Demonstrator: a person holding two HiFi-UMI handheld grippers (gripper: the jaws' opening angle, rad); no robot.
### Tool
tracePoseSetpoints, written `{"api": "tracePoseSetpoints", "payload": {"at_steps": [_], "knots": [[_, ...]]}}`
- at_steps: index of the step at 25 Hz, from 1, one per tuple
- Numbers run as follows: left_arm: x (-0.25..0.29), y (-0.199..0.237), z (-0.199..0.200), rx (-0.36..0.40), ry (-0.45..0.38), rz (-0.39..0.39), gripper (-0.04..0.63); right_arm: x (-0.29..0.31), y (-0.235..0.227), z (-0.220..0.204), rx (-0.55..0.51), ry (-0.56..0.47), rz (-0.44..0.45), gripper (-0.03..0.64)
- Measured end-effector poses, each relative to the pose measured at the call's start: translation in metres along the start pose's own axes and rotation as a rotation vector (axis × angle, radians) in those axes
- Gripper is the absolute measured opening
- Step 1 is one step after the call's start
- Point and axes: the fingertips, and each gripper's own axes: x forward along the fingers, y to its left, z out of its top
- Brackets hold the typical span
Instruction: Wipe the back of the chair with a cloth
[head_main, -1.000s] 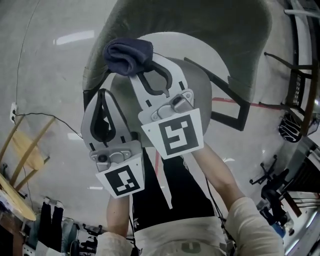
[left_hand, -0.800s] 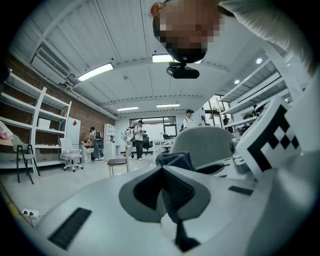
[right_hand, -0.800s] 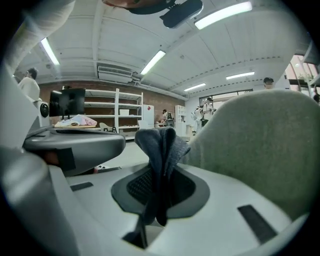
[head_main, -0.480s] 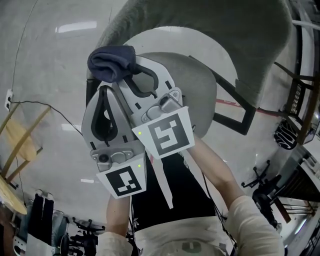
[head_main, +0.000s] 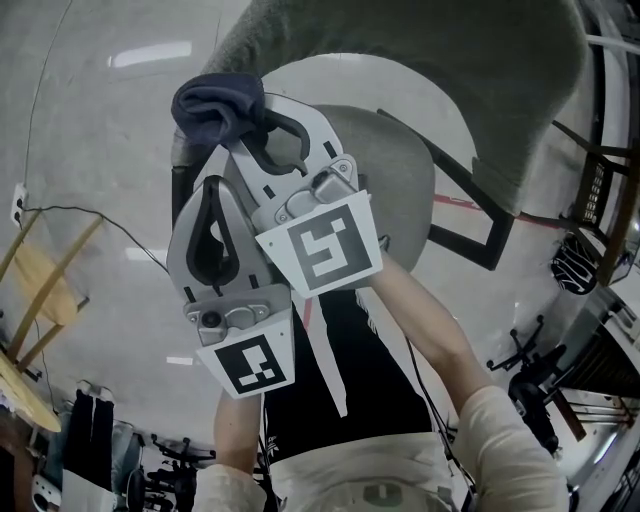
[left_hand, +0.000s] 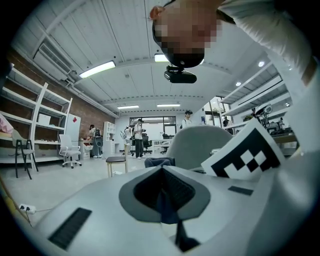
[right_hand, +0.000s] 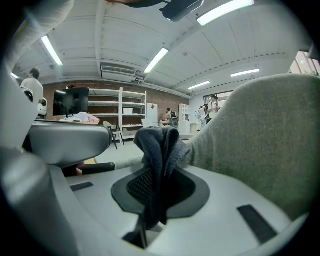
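Note:
The grey-green chair back (head_main: 430, 90) curves over a pale seat (head_main: 405, 170) in the head view. My right gripper (head_main: 245, 135) is shut on a bunched dark blue cloth (head_main: 218, 108), which sits at the left end of the chair back. In the right gripper view the cloth (right_hand: 157, 147) stands up between the jaws, touching the chair back (right_hand: 260, 135). My left gripper (head_main: 208, 190) is shut with nothing in it, just under and left of the right one. The left gripper view shows its closed jaws, the cloth (left_hand: 159, 161) and the chair back (left_hand: 200, 145) beyond.
A wooden chair (head_main: 40, 290) stands on the floor at the left, with a cable (head_main: 90, 215) near it. A black frame (head_main: 470, 235) and a dark chair (head_main: 600, 190) are at the right. People (left_hand: 139, 135), a stool (left_hand: 116, 162) and shelves (left_hand: 30, 125) are far off.
My right gripper has carried the cloth leftwards along the chair back to its left end. The left gripper has stayed shut close beneath it.

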Motion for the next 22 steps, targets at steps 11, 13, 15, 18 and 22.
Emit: {"api": "tracePoseSetpoints", "payload": {"at_steps": [11, 13, 15, 18, 22], "knots": [[0.021, -0.008, 0.008, 0.025, -0.002, -0.044, 0.015, -0.003, -0.064, -0.004, -0.005, 0.017, -0.181, 0.060], [0.024, -0.008, 0.007, 0.025, 0.001, -0.046, 0.015, -0.004, -0.077, -0.006, -0.004, 0.020, -0.220, 0.060], [0.029, -0.010, 0.007, 0.026, 0.004, -0.052, 0.015, -0.005, -0.089, -0.009, -0.001, 0.026, -0.254, 0.060], [0.035, -0.015, 0.008, 0.032, 0.007, -0.071, 0.015, -0.011, -0.110, -0.016, 0.049, 0.019, -0.333, 0.060], [0.044, -0.024, 0.009, 0.038, 0.011, -0.100, 0.015, -0.022, -0.134, -0.023, 0.114, 0.008, -0.422, 0.060]]}}
